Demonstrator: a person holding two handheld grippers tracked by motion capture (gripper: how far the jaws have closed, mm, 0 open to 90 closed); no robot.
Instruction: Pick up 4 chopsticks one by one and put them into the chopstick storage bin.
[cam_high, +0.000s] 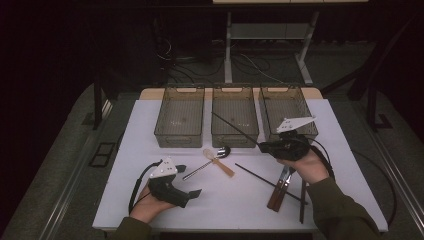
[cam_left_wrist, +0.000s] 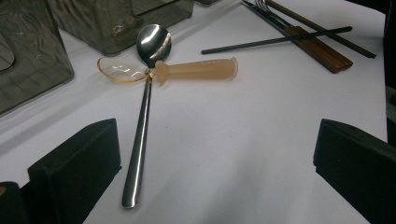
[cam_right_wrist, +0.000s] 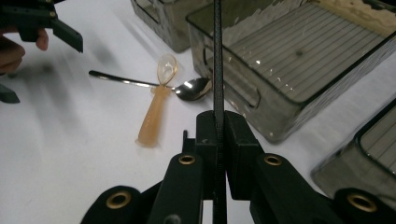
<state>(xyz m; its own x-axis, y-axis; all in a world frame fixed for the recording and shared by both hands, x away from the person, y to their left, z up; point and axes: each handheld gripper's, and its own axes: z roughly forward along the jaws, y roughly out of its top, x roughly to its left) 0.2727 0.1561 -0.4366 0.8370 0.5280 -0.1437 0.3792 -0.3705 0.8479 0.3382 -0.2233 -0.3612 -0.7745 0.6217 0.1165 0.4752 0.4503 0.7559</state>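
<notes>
**Chopstick lifted over three bins**

White table (cam_high: 150, 200) holds three bins (cam_high: 180, 117), two spoons (one metal, one amber plastic). Right gripper (cam_right_wrist: 218, 135) is clamped on one black chopstick (cam_high: 235, 128) over the middle bin; left gripper (cam_left_wrist: 215, 163) rests wide apart, empty.

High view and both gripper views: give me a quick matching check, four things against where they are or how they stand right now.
Things:
1. black chopstick
2. metal spoon
3. left gripper
4. fork

States:
A. jaws apart, nothing between them
B. on the table by the right hand, next to wooden handles
C. clamped in the right gripper, its far end over the middle bin
D. flat on the table, with the orange plastic spoon lying across its neck

Pairs: 1-C, 2-D, 3-A, 4-B
</notes>
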